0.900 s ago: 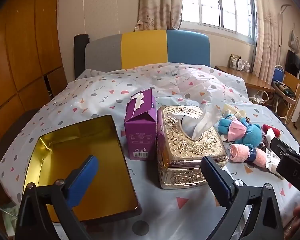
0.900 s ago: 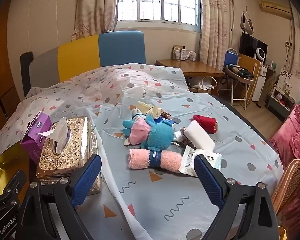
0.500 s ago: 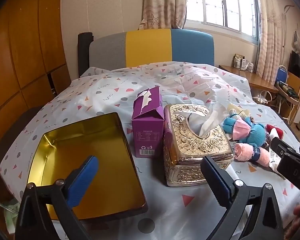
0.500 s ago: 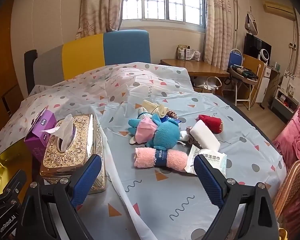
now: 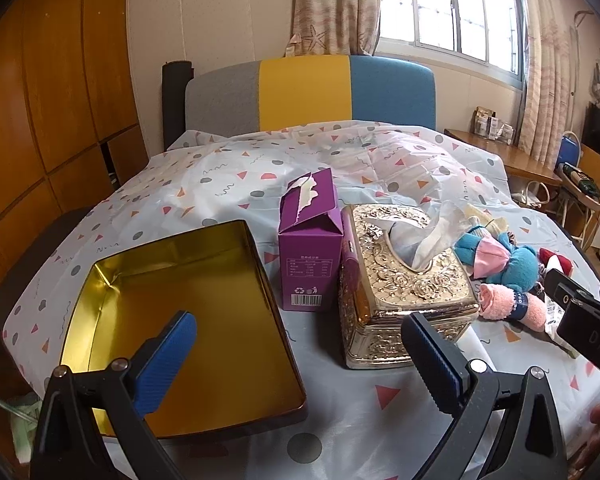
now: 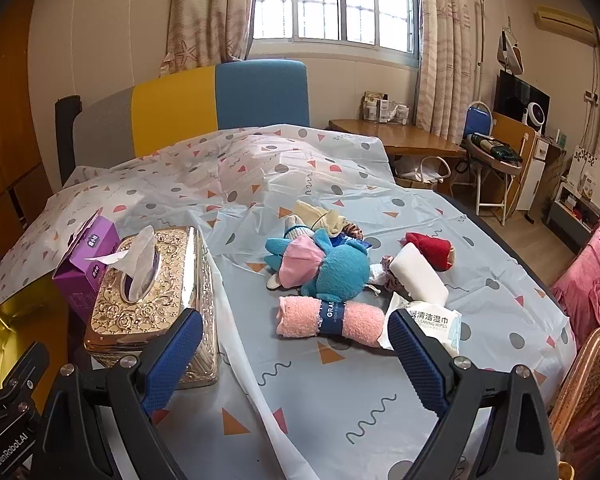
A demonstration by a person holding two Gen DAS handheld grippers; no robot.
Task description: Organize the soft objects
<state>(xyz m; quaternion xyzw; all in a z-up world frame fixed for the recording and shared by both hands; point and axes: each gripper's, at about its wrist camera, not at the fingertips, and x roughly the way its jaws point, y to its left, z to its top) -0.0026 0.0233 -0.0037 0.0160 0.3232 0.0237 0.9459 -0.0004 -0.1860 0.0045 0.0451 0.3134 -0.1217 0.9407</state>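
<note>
A pile of soft things lies on the patterned table cover: a blue plush toy (image 6: 332, 268) in a pink dress, a rolled pink towel (image 6: 332, 322) with a dark band, a white roll (image 6: 420, 274), a red plush piece (image 6: 432, 248) and a pack of wet wipes (image 6: 432, 320). My right gripper (image 6: 296, 352) is open and empty, just in front of the pink towel. My left gripper (image 5: 300, 352) is open and empty, above the near edge of an open gold tin (image 5: 180, 300). The plush toy (image 5: 504, 264) and the towel (image 5: 508, 306) also show in the left wrist view.
An ornate gold tissue box (image 5: 404, 280) and a purple carton (image 5: 308, 240) stand between the tin and the soft pile. A colour-block headboard (image 5: 308, 96) is at the far end. A wooden desk (image 6: 400, 140) and chairs stand right of the bed.
Both grippers have drawn back and risen slightly; the objects sit a little farther into view. Nothing on the cover has moved and both grippers stay open.
</note>
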